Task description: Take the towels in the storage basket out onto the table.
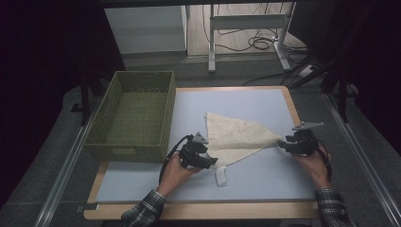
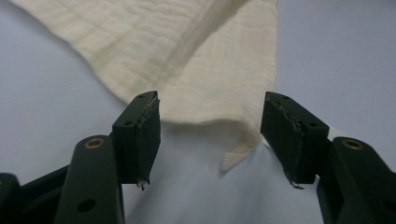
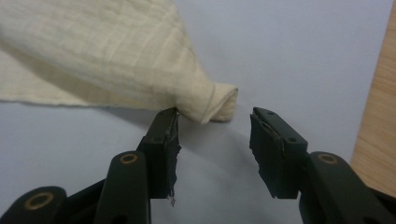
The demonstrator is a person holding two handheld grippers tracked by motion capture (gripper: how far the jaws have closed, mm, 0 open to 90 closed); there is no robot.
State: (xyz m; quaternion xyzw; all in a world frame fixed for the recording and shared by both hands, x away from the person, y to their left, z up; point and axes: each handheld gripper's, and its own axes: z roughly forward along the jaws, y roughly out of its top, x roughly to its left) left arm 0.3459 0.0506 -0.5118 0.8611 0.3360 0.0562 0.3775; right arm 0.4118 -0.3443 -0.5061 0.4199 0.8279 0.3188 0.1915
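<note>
Cloth [image 1: 239,137] lies released (cream, bunched) between open left gripper [image 1: 206,161] and right gripper [image 1: 286,144].

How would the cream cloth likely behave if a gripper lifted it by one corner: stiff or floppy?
Probably floppy: the cream cloth lies flat in soft folds, and its corner by the right gripper is bunched into a roll. Likely light, being thin woven fabric. Its ribbed weave suggests it would not slip easily.
</note>
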